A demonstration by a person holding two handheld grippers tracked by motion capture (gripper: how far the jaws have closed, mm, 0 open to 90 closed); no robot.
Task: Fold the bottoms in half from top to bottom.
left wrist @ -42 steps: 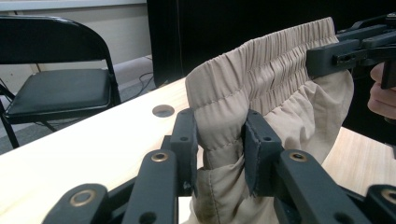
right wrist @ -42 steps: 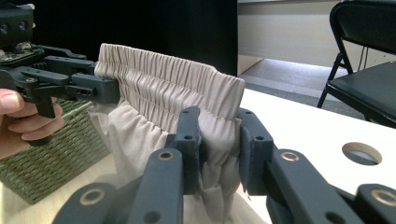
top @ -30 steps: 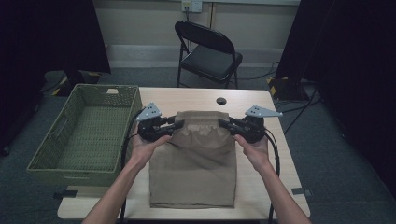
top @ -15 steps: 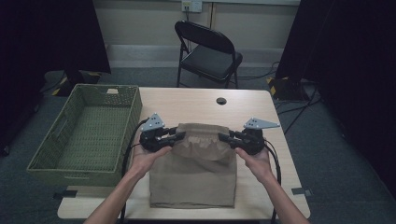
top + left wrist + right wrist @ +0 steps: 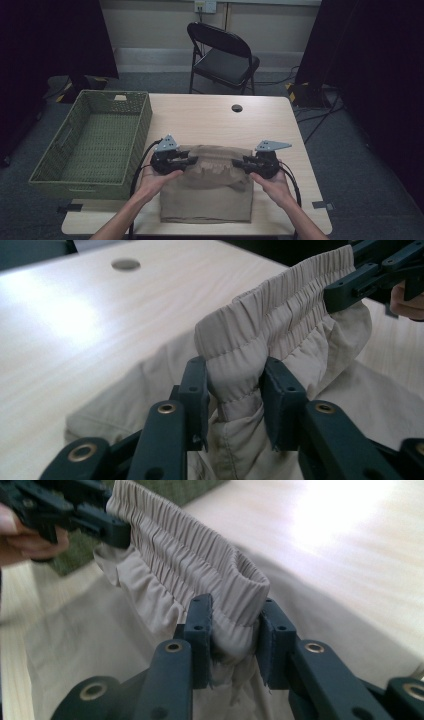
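Beige trousers with an elastic waistband lie on the wooden table near its front edge. My left gripper pinches the waistband's left end. Its jaws have just been opening a little, and the bunched cloth still sits pressed between the pads. My right gripper is shut on the waistband's right end. The waistband stretches between the two grippers, held just above the cloth. In the left gripper view the right gripper shows at the top right. In the right gripper view the left gripper shows at the top left.
A green woven basket stands at the table's left side, close to my left hand. A round cable hole sits in the far middle of the table. A black folding chair stands behind the table.
Both hands have come down and toward the table's front edge with the waistband. The held edge has sunk from above the table to just over the lying cloth.
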